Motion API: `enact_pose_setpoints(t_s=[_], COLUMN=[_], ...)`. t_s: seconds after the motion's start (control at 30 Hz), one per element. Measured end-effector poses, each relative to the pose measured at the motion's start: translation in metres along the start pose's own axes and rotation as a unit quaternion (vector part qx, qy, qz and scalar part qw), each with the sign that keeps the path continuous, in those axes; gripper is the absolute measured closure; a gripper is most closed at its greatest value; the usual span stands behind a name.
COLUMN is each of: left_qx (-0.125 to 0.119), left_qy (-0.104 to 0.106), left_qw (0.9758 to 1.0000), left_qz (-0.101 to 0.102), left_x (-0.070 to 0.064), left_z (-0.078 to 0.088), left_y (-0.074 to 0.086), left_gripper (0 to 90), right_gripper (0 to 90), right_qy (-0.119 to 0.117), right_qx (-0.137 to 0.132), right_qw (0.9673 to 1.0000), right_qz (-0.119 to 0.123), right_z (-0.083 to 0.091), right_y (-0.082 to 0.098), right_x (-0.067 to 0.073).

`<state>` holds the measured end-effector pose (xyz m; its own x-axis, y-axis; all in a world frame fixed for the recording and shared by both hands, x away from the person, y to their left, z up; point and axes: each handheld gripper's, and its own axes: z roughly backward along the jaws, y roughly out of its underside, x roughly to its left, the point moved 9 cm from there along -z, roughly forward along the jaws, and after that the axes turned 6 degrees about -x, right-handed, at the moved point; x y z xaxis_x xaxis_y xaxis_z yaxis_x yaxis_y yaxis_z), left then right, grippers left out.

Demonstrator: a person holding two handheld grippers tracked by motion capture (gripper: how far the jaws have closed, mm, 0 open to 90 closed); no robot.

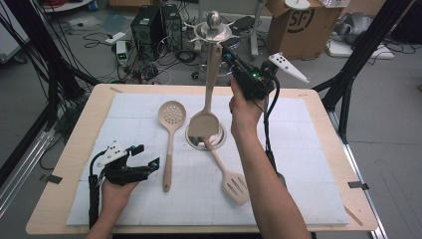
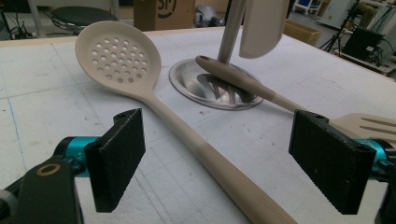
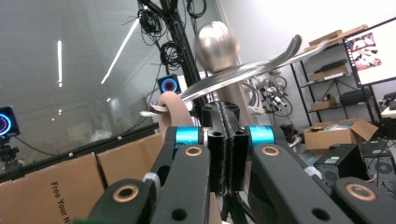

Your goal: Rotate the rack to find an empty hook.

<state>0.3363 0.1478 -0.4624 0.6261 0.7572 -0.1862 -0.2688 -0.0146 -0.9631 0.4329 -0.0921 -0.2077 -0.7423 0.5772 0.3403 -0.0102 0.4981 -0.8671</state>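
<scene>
Jaws of the right gripper: pressed flat together, pad against pad, nothing between them, as the right gripper view shows; raised beside the top of the steel utensil stand, just right of its hook ring. Jaws of the left gripper: wide apart and empty, resting low on the bench well to the near left of the stand; in the left gripper view the two black pads frame the handle of the perforated spoon without touching it. Utensil stand: upright pole on a round steel base, capped by a ball above curved hook arms. Hanging turner: beige, suspended from the stand's top ring by its handle loop, blade down just above the base; the loop sits on a hook directly beyond the closed right jaws. Perforated spoon: beige, lying flat on the white mat just left of the stand's base, bowl away from the person, handle pointing back. Slotted turner: beige, lying on the mat with its handle end resting on the base and its slotted blade towards the near right of the stand.
</scene>
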Motion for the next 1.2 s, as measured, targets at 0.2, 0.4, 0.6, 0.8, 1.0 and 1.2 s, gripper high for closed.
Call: enact_pose_setpoints(t_s=[0.2, 0.4, 0.6, 0.8, 1.0, 1.2], left_qx=[0.003, 0.002, 0.000, -0.001, -0.002, 0.000], left_qy=[0.004, 0.005, 0.003, 0.005, 0.006, 0.003], left_qw=[1.0000, 0.9999, 1.0000, 1.0000, 0.9999, 1.0000], left_qz=[0.003, 0.009, 0.008, 0.006, 0.009, 0.007], left_x=[-0.001, -0.001, 0.001, 0.000, -0.001, 0.001], left_z=[-0.003, -0.003, -0.002, -0.001, 0.000, -0.001], left_y=[0.002, 0.002, 0.000, 0.000, -0.001, 0.000], left_gripper=[19.0, 18.9, 18.9, 18.9, 19.0, 19.0], right_gripper=[89.8, 89.8, 89.8, 89.8, 89.8, 89.8], right_qy=[-0.002, 0.006, 0.007, 0.023, 0.039, 0.039], right_qx=[0.000, -0.005, -0.005, -0.017, -0.037, -0.051], right_qw=[0.9999, 0.9997, 0.9998, 0.9996, 0.9984, 0.9978], right_qz=[0.013, 0.022, 0.020, 0.004, -0.016, -0.015], right_z=[-0.009, -0.013, -0.012, -0.001, 0.008, 0.012], right_y=[0.007, 0.012, 0.012, 0.003, -0.007, -0.023], right_x=[0.016, 0.021, 0.020, 0.000, -0.016, -0.021])
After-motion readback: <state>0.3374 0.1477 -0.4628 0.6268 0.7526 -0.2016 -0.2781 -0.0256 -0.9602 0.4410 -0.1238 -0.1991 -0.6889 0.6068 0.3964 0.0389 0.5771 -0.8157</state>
